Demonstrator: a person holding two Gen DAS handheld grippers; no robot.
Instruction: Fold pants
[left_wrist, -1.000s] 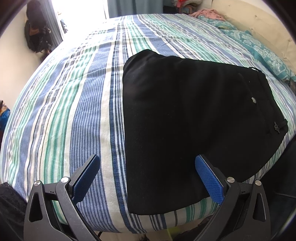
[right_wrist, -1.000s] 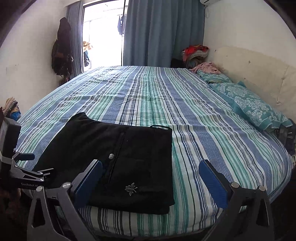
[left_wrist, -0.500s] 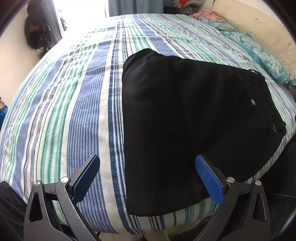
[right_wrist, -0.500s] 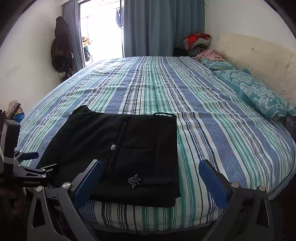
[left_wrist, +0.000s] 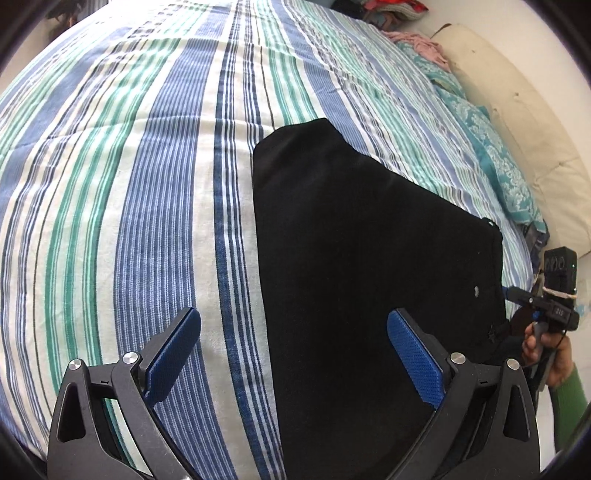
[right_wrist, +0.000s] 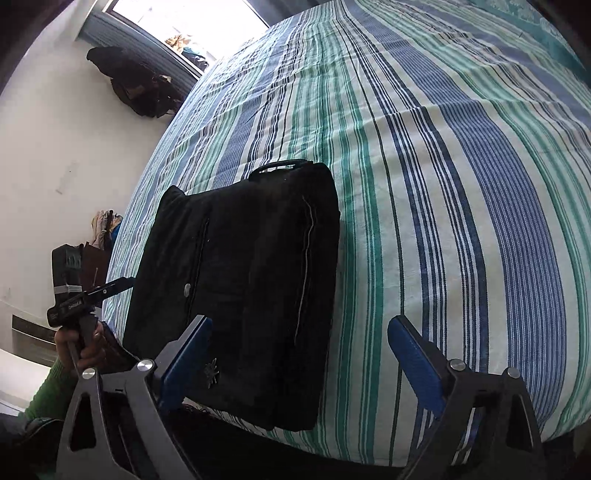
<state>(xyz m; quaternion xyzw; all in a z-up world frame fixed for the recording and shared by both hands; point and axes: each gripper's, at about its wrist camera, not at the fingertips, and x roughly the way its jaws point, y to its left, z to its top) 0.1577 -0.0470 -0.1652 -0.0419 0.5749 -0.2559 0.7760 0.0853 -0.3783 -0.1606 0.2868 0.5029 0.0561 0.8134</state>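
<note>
Both grippers have tipped down toward the bed compared with a second ago, so the curtains and far wall are gone from the right wrist view and the black pants fill a lot more of both views.

The left gripper (left_wrist: 293, 354) is spread wide with nothing between its blue pads (left_wrist: 413, 363). The folded black pants (left_wrist: 369, 295) lie on the striped bedsheet (left_wrist: 129, 221) straight ahead of it. Their left edge runs forward between the two fingers, so the right finger sits over black cloth and the left one over bare sheet. No contact that I can see. Off to the far right of this gripper, past the pants' waistband end, a hand (left_wrist: 550, 354) in a green sleeve (left_wrist: 570, 406) holds the other tool.

The right gripper (right_wrist: 299, 358) has its jaws closing a bit but still far apart. The near right corner of the pants (right_wrist: 240, 277) sits between the fingers, with no pad pressing on it. The left finger hangs over the spot with the small metal star-shaped ornament (right_wrist: 211, 371). The pants' right edge runs forward between the fingers, and the right finger is over bare sheet (right_wrist: 461, 203). A belt loop (right_wrist: 279, 167) sticks up at the far end. To this gripper's left, the other hand (right_wrist: 79, 345) holds its tool near the bed's edge.
</note>
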